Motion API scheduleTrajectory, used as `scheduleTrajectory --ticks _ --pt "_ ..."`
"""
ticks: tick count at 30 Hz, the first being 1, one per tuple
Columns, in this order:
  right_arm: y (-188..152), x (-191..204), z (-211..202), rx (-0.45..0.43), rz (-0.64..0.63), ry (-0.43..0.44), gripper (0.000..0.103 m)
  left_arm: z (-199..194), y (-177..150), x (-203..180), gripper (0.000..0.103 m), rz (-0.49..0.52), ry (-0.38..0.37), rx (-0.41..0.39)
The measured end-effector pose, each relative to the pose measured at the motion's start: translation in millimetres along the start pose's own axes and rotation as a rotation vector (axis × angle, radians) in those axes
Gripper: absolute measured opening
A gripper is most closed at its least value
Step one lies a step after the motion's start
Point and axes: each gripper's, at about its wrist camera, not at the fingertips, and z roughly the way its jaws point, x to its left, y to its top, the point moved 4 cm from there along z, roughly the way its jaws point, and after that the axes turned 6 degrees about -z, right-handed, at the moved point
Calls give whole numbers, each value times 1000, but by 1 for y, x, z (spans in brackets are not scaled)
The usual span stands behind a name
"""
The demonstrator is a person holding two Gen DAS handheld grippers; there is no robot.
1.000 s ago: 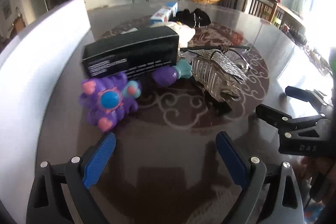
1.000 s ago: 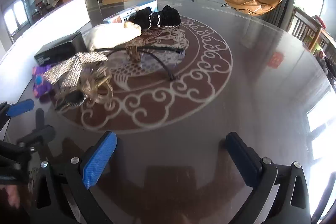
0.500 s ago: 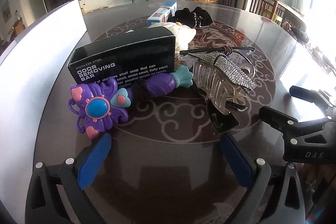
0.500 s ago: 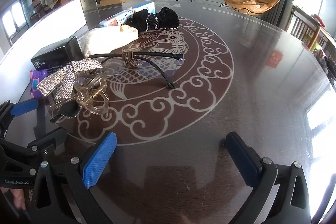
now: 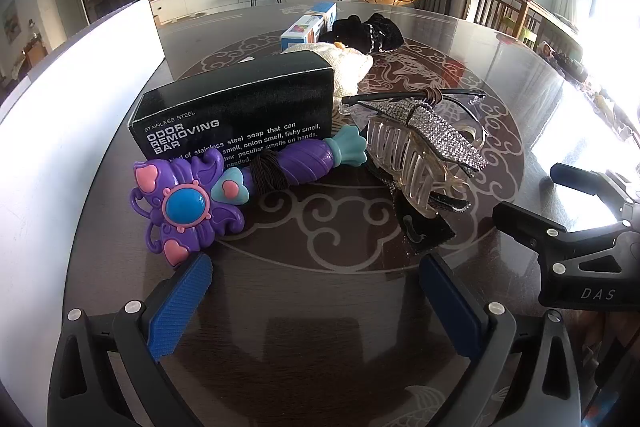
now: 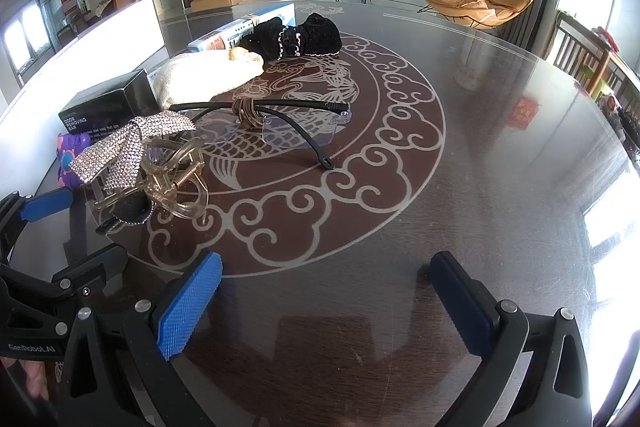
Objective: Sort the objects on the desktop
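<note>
Nothing's sorted yet: your left gripper (image 5: 316, 303) and right gripper (image 6: 328, 301) hover spread and empty, with the purple toy wand (image 5: 240, 183) at eleven o'clock of the left and the rest of the clutter untouched.

Purple-pink toy wand (image 5: 224, 187); black box (image 5: 236, 115), white lettering; brown table (image 6: 480, 187), pale scroll pattern

What I can't make out from my tongs

The wand (image 5: 240, 183) covers the lower print on my soap box (image 5: 236, 107), and in the right view only its purple head (image 6: 68, 155) peeks past the hair clip (image 6: 148, 163). The white cloth (image 5: 352, 71) sits mostly behind the box. The far blue carton (image 6: 244, 27) is half hidden by the black scrunchie (image 6: 300, 37); its label is too small to read. My hand (image 6: 34, 375) is cut off at the edge.
</note>
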Motion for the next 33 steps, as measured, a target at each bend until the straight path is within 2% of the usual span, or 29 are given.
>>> scheduleTrajectory --ticks 33 --pt "1 -1 1 0 -2 0 103 1 1 2 103 1 2 -1"
